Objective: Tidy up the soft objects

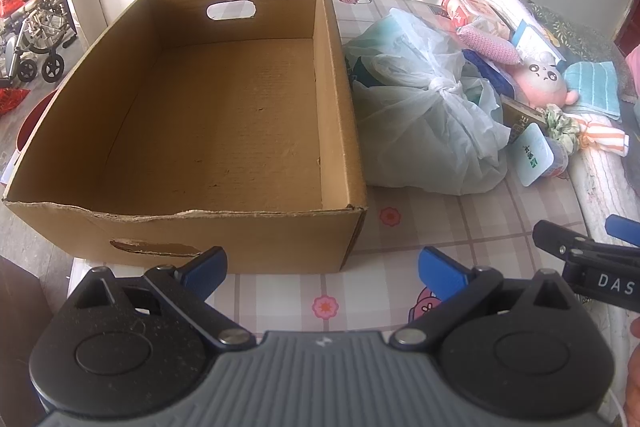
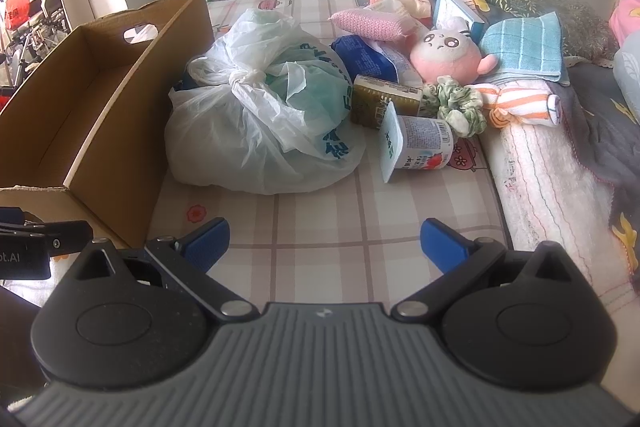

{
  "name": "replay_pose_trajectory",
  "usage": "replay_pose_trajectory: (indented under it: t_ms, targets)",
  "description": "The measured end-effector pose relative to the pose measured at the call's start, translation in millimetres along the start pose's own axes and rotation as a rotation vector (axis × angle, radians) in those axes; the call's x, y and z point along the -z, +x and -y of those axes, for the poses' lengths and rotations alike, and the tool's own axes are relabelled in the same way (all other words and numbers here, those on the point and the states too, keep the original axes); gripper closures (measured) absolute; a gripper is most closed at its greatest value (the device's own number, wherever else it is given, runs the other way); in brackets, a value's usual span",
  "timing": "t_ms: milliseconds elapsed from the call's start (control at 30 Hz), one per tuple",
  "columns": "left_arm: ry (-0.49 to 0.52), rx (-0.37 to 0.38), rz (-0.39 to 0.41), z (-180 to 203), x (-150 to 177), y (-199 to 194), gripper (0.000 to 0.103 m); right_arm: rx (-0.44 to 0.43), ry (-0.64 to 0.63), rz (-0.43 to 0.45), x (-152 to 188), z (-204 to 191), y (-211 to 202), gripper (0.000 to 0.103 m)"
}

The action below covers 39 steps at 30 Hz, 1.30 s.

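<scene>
**Inspector:** Soft objects lie in a heap on the bed (image 2: 320, 227), right of the cardboard box (image 1: 224, 131). Box interior holds nothing. Noted in the heap: tied plastic bag (image 2: 256, 115) touching the box's right wall, pink plush toy (image 2: 448, 55), blue towel (image 2: 524, 43), green scrunchie (image 2: 460, 107), striped orange cloth (image 2: 520, 103), pink knitted pouch (image 2: 372, 23).

**Clerk:** And hard items?

**Inspector:** A yoghurt cup (image 2: 420, 147) on its side and a small carton (image 2: 384, 101), mixed among them. Judged not part of the sort.

**Clerk:** Tool condition?

**Inspector:** Left tool (image 1: 322, 267) spread wide, nothing between its fingers, hovering before the box's near wall. Right tool (image 2: 324, 241) likewise wide and empty, over bare bedsheet short of the bag.

**Clerk:** Handling assessment?

**Inspector:** The plush should be light and compress under the fingers; take it across the round body. Towel and striped cloth are limp and will drape; pinch at a fold so they lift in one piece. The scrunchie is small; grip across its ring. The bag is slick and bulky, weight unknown; the knot at its top looks the surest hold.
</scene>
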State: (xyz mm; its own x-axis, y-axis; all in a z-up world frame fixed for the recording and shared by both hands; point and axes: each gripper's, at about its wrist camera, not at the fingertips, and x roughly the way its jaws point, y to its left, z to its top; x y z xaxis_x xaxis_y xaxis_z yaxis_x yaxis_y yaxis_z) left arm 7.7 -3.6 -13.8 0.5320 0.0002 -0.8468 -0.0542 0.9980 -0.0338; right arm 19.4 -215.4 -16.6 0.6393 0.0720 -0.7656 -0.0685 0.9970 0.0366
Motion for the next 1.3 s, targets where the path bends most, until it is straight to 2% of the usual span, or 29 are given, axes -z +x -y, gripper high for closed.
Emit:
replay_pose_trajectory:
  t_ms: [600, 733, 900, 1100, 1167, 1300]
  targets:
    - [0.005, 0.005, 0.003, -2, 2, -1, 0.001, -0.004, -0.004, -0.003, -1, -3, 2, 0.001]
    - [0.019, 0.017, 0.029, 0, 3, -8, 0.001, -0.002, 0.009, 0.009, -1, -1, -1, 0.001]
    - [0.092, 0.046, 0.088, 12, -2, -24, 0.001, 0.006, 0.083, 0.054, 3, 15, -9, 0.001]
    - [0.184, 0.107, 0.122, 29, -32, -35, 0.001, 0.031, 0.166, 0.166, 7, 48, -27, 0.001]
    - [0.209, 0.125, 0.158, 35, -46, -41, 0.001, 0.030, 0.177, 0.213, 7, 60, -33, 0.001]
    - [0.281, 0.178, 0.207, 54, -87, -45, 0.001, 0.005, 0.189, 0.294, -10, 88, -44, 0.001]
